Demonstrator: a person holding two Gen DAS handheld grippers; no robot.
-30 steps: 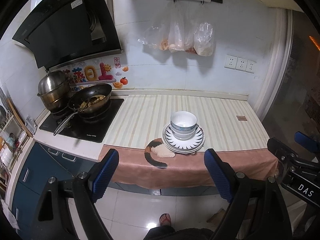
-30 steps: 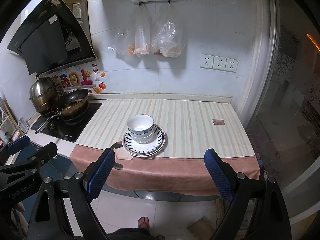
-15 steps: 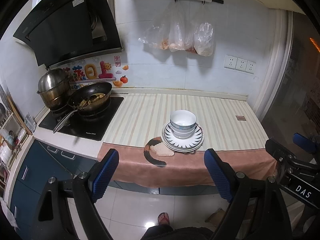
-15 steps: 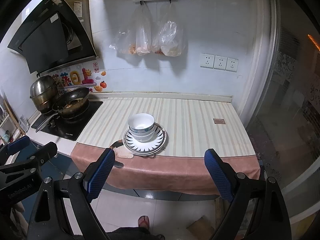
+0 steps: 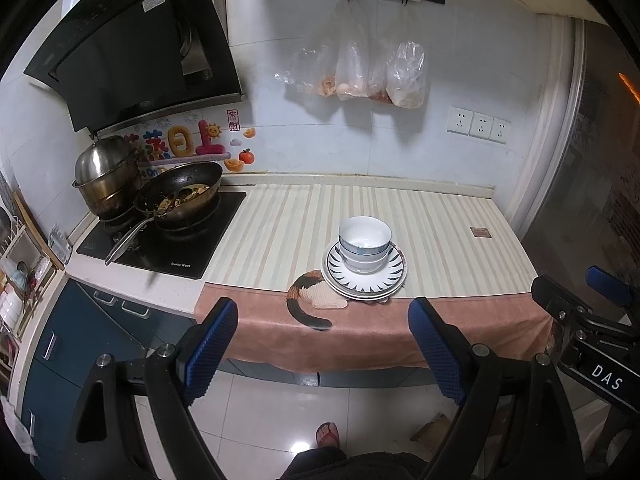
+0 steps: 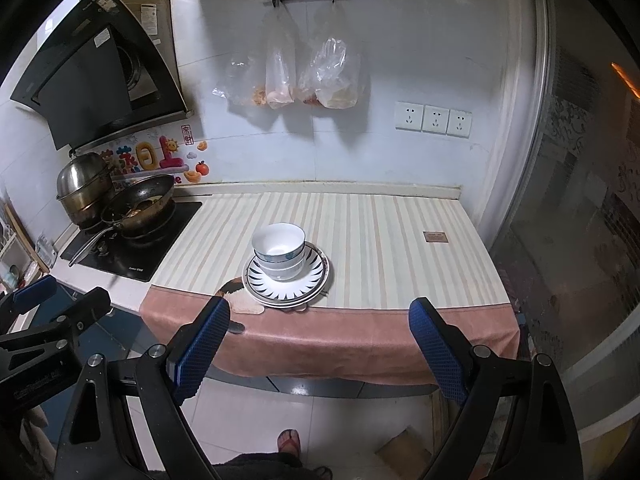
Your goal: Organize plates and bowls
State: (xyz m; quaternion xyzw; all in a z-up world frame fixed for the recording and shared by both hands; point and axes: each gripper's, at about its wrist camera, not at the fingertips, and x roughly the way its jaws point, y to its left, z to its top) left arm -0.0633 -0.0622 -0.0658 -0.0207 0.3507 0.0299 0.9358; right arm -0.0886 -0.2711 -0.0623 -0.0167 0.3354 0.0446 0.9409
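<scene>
Bowls sit nested, mouths up, on stacked plates near the counter's front edge. We count plates poorly. Left gripper and right gripper both spread, empty.

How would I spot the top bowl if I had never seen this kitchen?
Find the striped cloth covering the counter to the right of the stove. Near its front edge sits a stack of plates with dark rim markings, holding two nested bowls. The top bowl is the highest one, white inside with a blue band outside.
</scene>
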